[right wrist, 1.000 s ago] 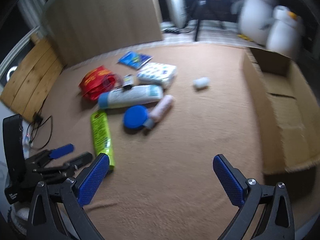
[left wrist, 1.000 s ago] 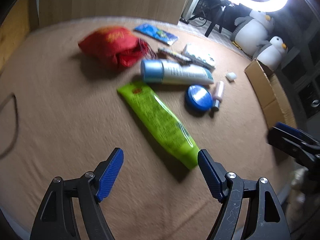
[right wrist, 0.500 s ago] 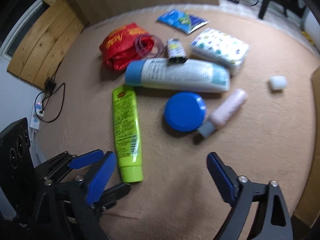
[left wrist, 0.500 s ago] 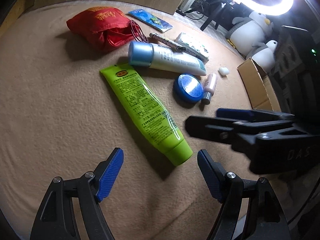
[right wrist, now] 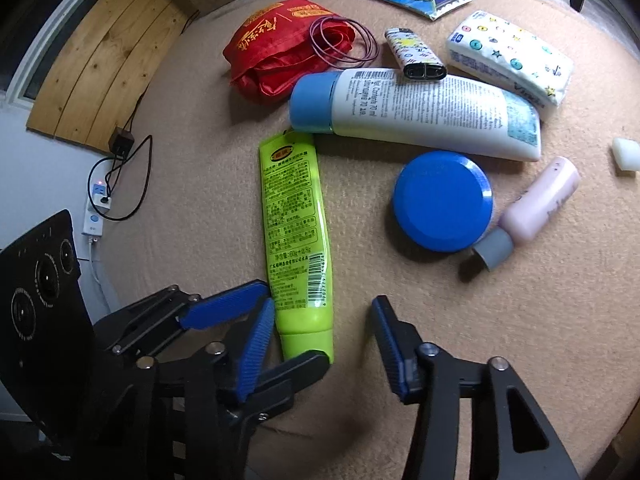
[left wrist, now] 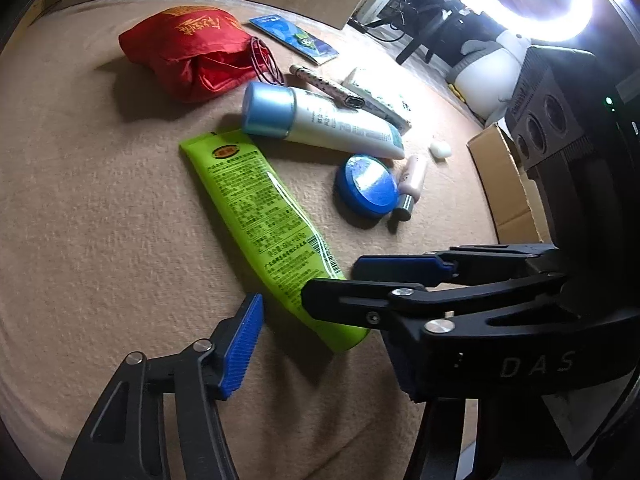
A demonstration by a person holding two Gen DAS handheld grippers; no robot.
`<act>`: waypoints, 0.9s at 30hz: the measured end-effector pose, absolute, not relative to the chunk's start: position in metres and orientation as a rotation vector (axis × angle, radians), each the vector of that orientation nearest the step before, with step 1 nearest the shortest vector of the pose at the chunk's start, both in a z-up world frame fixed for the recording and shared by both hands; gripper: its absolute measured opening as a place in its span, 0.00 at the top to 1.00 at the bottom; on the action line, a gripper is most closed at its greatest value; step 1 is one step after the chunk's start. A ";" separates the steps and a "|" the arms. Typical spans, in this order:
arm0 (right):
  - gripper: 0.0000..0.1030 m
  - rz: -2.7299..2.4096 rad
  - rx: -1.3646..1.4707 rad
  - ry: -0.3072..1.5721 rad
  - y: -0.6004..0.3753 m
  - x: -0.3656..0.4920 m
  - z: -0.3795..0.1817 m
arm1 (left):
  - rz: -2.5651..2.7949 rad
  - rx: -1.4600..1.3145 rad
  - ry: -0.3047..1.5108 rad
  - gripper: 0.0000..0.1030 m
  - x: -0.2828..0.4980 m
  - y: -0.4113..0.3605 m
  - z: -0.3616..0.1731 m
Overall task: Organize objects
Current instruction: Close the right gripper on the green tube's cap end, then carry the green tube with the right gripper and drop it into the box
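Two grippers were brought to the cap end of one green tube [right wrist: 295,224] lying on the tan blanket [right wrist: 520,320]: the right gripper [right wrist: 322,338] and left gripper [right wrist: 256,328], both just narrowed, neither clamped. Beyond were seen one blue tin [right wrist: 442,200], one white tube [right wrist: 416,114], one red pouch [right wrist: 280,52].

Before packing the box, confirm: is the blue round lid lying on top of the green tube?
No: the blue round lid lies on the carpet, apart from the green tube, with bare carpet between them.
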State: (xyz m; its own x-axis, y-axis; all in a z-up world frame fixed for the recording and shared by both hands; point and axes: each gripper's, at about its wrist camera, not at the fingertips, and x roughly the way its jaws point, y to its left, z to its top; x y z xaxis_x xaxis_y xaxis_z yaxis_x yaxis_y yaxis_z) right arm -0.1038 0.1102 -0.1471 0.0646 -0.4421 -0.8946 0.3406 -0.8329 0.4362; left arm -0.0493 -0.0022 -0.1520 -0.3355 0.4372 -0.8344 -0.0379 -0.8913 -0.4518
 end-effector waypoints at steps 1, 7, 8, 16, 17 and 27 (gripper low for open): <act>0.62 -1.821 1.793 -0.104 0.109 -0.104 -0.147 | 2.288 -1.599 -0.514 0.44 -0.049 -0.002 -0.152; 0.71 -1.792 1.793 -0.130 0.107 -0.103 -0.150 | 2.278 -1.596 -0.490 0.48 -0.048 0.002 -0.152; 0.71 -1.797 1.792 -0.137 0.107 -0.102 -0.149 | 2.276 -1.594 -0.489 0.48 -0.047 0.002 -0.151; 0.72 -1.839 1.757 -0.195 0.122 -0.088 -0.137 | 2.300 -1.550 -0.429 0.49 -0.033 0.016 -0.132; 0.72 -1.851 1.748 -0.201 0.125 -0.085 -0.133 | 2.304 -1.544 -0.417 0.49 -0.032 0.019 -0.129; 0.72 -1.991 1.667 -0.302 0.171 -0.061 -0.095 | 2.290 -1.433 -0.272 0.49 -0.028 0.071 -0.088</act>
